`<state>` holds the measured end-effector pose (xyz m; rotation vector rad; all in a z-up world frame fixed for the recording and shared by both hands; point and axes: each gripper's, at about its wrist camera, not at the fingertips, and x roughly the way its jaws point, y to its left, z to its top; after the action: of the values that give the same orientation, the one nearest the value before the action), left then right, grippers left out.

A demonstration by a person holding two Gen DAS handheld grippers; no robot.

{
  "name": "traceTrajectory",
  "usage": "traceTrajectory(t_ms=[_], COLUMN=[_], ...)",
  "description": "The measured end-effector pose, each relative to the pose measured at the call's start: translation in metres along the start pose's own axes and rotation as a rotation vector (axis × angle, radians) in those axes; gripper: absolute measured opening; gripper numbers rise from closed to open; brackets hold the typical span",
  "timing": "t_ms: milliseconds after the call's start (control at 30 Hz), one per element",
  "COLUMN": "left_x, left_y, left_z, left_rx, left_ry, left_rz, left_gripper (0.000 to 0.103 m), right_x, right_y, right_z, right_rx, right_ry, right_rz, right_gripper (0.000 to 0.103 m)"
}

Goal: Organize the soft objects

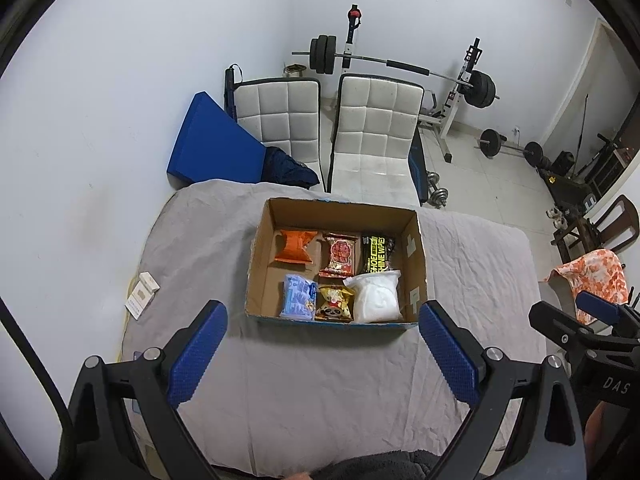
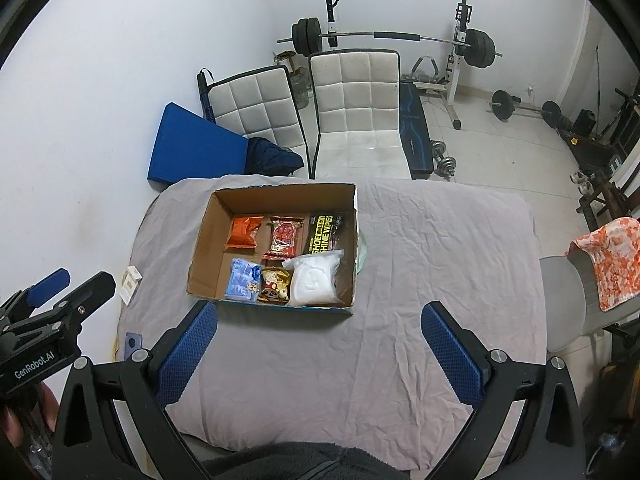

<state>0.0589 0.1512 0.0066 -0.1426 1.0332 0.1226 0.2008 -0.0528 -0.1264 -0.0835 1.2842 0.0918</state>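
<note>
A cardboard box stands on a table under a grey cloth. It holds several soft packets: orange, red, black shoe wipes, blue, gold and a white bag. The box also shows in the right wrist view, with the white bag at its near right. My left gripper is open and empty, just in front of the box. My right gripper is open and empty, in front of the box and to its right.
A small white carton lies at the table's left edge. Two white padded chairs stand behind the table, with a blue mat and barbell rack beyond. A chair with an orange floral cloth stands at the right.
</note>
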Motion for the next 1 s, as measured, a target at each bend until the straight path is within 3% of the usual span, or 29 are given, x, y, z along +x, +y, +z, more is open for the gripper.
traceTrajectory(t_ms=[1000], left_x=[0.0019], left_y=[-0.0019], left_z=[-0.0078], left_rx=[-0.024], left_ry=[-0.005], left_rz=[0.015], left_gripper=[0.098], right_x=[0.0045], right_y=[-0.0042], right_z=[-0.0051], right_rx=[0.009], right_ry=[0.005], right_rz=[-0.046], right_gripper=[0.103])
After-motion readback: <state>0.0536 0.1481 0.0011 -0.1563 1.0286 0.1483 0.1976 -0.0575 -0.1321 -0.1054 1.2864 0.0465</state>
